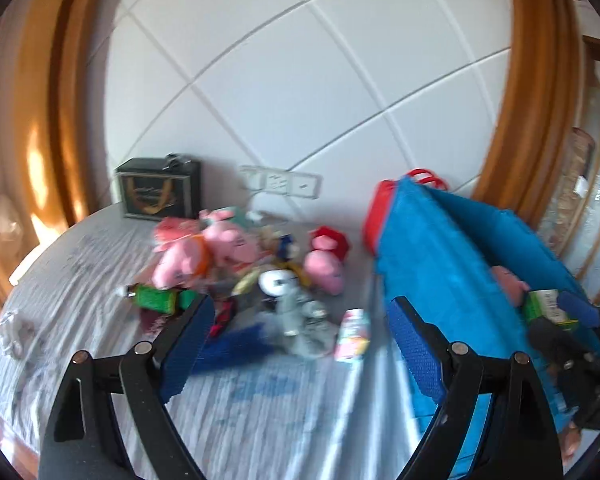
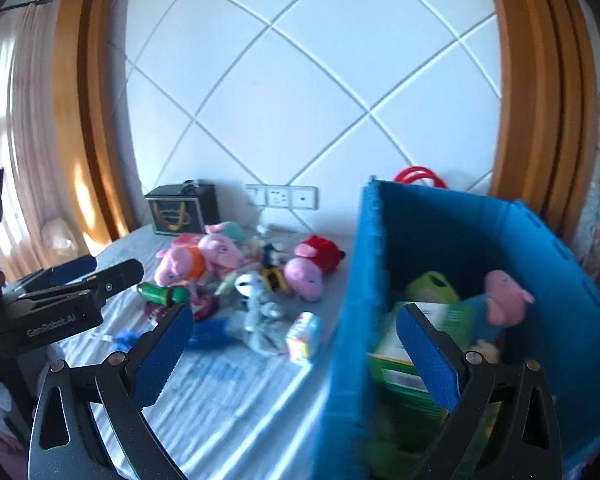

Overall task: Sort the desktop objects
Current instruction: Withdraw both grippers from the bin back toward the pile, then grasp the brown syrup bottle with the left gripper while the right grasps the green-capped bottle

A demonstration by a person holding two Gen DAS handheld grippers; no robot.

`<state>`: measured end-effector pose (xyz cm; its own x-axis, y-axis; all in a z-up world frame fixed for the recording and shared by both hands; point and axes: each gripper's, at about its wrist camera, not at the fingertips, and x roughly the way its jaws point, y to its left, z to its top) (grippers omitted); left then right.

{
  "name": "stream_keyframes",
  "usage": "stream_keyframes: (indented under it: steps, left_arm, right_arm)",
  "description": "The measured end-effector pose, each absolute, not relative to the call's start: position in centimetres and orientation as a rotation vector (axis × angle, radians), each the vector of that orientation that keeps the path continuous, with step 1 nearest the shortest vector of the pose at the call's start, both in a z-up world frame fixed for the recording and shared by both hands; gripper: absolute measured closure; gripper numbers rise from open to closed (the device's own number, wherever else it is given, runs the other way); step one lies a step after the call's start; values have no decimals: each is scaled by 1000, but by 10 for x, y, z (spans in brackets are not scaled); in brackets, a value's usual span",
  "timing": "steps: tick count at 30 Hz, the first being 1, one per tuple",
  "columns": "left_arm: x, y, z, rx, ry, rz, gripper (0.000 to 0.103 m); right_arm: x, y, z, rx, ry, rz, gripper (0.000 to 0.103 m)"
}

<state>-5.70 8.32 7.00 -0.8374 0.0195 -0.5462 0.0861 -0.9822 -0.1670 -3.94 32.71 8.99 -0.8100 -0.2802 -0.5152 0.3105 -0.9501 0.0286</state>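
Surface [image 1: 260, 408]: striped pale cloth. Toy heap [image 2: 244, 276] at its middle: pink plush pigs, a grey plush, a green bottle [image 2: 162, 294], and a small pastel carton [image 2: 304, 336] near the blue bin [image 2: 560, 248]. Bin at the right holds a pink pig toy [image 2: 504, 296], a green plush and a green box. Left gripper [image 1: 300, 344]: fingers wide apart, nothing between. Right gripper [image 2: 296, 352]: fingers apart, empty, over the bin's near wall. Black box [image 1: 158, 190] by the wall.

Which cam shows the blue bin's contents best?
Right wrist: it looks into the blue bin, showing a pink plush, a green plush and green boxes. Left wrist sees the bin side-on, with only the plush and one box peeking out.
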Motion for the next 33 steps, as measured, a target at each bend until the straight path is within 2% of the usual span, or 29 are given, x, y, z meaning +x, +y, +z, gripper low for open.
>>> stream_keyframes:
  steps: [10,14,24,33]
  left_arm:
    - [-81,-54,0,1073,231,-2779,14]
    - [-93,-81,-33,1168,220,-2749,14]
    - [-143,-138,-109,1384,283,-2617,14]
    - [-206,-175,-142,1424,257,-2553,14]
  right_arm:
    - [-88,225,37,935,38,-2706,0]
    - [-110,209,3,1061,-4,-2680,0]
    - [-159,186,-68,1310,36,-2643,0]
    - [-214,145,-118,1418,60,-2540,0]
